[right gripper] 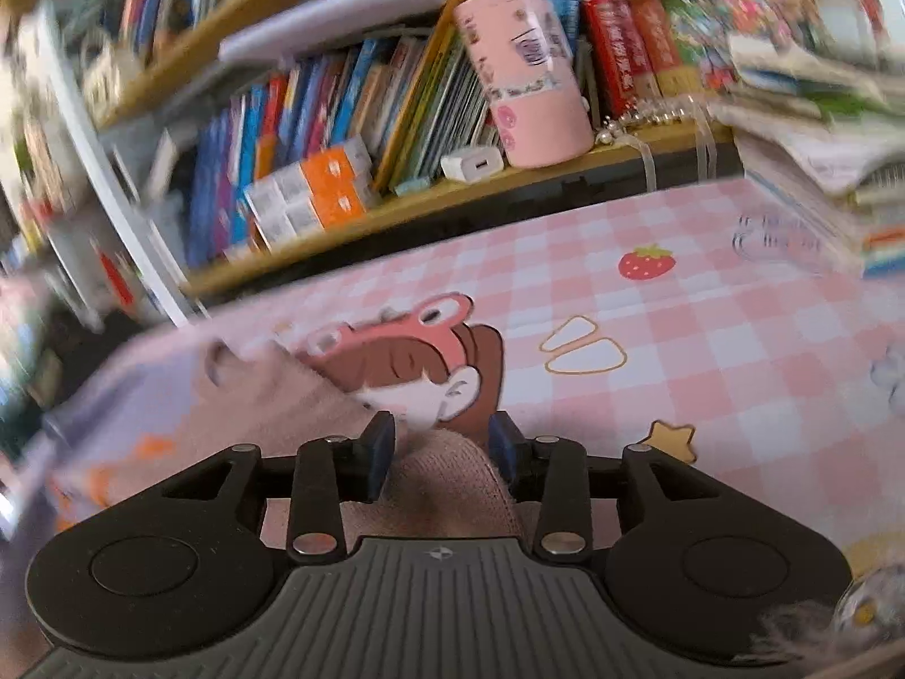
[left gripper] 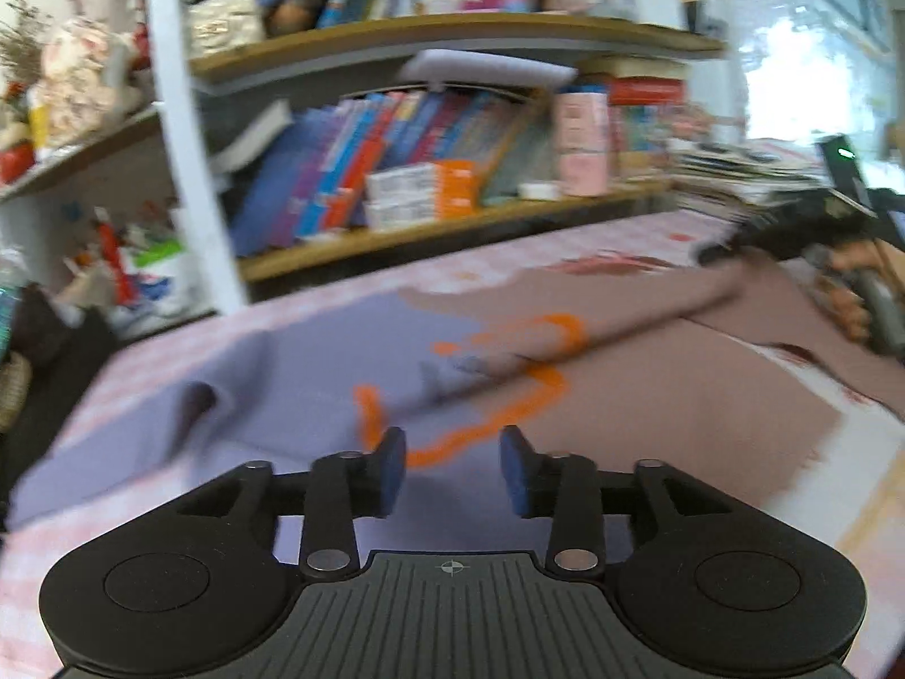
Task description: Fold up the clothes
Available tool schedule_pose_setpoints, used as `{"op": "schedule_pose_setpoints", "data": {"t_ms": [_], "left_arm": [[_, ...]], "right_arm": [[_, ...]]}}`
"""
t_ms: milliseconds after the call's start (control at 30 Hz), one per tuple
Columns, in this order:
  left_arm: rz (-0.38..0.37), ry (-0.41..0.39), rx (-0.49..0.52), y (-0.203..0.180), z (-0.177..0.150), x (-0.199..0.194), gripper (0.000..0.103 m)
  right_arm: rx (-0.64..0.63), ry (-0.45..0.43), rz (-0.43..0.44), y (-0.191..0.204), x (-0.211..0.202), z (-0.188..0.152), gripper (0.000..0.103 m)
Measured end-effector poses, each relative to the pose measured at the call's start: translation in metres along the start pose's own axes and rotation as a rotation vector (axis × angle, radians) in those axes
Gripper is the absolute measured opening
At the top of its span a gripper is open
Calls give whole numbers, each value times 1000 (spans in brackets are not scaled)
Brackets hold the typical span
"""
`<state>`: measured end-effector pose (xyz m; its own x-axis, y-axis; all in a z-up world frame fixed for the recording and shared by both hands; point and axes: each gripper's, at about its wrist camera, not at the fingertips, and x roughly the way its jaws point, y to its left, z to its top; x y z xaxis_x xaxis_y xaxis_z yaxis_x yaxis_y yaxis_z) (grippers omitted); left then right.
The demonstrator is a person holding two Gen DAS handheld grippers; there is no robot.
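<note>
while the garment lies spread on the checked tablecloth, reaching its left edge, the left gripper hovers over its lilac part with fingers apart and nothing between them. the right gripper has a pink fold of it lying between its parted fingers; pads look clear of the cloth. a bookshelf stands along the table's far edge.

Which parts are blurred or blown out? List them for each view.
Left wrist view: motion blur smears the garment and bookshelf; the window is blown out; the left gripper stays sharp. Right wrist view: blur grows toward the edges, tablecloth centre clearer.
</note>
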<state>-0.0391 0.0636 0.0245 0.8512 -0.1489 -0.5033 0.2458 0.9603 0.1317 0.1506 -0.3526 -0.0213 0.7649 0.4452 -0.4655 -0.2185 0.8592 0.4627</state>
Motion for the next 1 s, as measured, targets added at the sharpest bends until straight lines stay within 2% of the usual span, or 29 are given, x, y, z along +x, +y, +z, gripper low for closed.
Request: {"op": "schedule_pose_setpoints", "data": {"t_ms": [33, 133, 200, 367, 433, 533, 700, 767, 933, 967, 1000], "left_arm": [[-23, -4, 0, -4, -5, -1, 53], [-59, -18, 62, -13, -14, -2, 64], [-75, -16, 89, -17, -18, -1, 67], [-125, -22, 86, -12, -19, 5, 70], [-139, -8, 86, -12, -20, 9, 77], [-157, 1, 88, -14, -25, 9, 84], [-177, 15, 86, -14, -27, 11, 88], [-183, 24, 90, -14, -26, 12, 91], [-179, 27, 101, -16, -27, 13, 91], [-179, 27, 101, -16, -27, 13, 91], [-179, 27, 102, -16, -27, 13, 92]], "right_arm": [[50, -11, 28, -6, -4, 0, 37], [112, -25, 2, -14, -29, -4, 48], [82, -16, -35, -11, -54, -12, 54], [-54, 77, -176, 3, -111, -45, 58], [-83, 120, -185, 12, -126, -59, 60], [-125, 167, -205, 28, -133, -76, 61], [-303, 199, -311, 69, -128, -102, 62], [-296, 197, -301, 74, -128, -108, 66], [-293, 198, -304, 78, -129, -110, 65], [-294, 202, -303, 78, -129, -109, 60], [-296, 205, -298, 78, -130, -107, 45]]}}
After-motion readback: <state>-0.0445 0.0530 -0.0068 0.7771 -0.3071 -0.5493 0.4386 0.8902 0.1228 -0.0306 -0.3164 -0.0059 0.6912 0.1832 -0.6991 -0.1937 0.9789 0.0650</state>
